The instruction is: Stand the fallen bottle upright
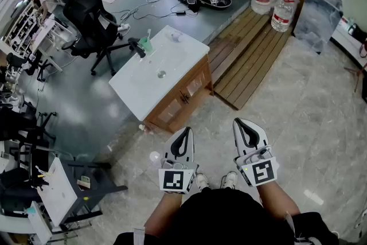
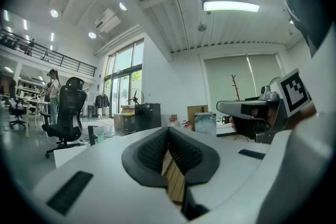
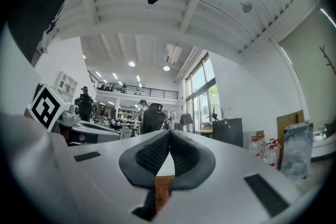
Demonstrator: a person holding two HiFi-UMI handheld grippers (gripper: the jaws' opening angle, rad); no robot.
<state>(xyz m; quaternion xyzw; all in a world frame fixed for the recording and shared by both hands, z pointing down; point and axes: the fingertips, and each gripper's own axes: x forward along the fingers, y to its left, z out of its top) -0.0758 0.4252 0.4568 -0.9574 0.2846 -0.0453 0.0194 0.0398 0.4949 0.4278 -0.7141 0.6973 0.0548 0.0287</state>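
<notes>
A white-topped wooden table (image 1: 137, 86) stands a few steps ahead of me. On its far end lies a small clear item (image 1: 175, 36) that may be the fallen bottle; it is too small to tell. A green object (image 1: 147, 43) stands at the far left corner, and a small clear round thing (image 1: 161, 73) sits mid-table. My left gripper (image 1: 185, 132) and right gripper (image 1: 239, 123) are held level in front of my body, well short of the table. Both are shut with nothing between the pads. The left gripper view shows its closed pads (image 2: 181, 150), the right gripper view likewise (image 3: 152, 155).
A black office chair (image 1: 92, 17) stands left of the table. Wooden slats (image 1: 252, 51) and large water jugs (image 1: 275, 3) lie to the right. A small clear thing (image 1: 153, 156) rests on the floor by my left gripper. Desks (image 1: 54, 192) crowd the left edge.
</notes>
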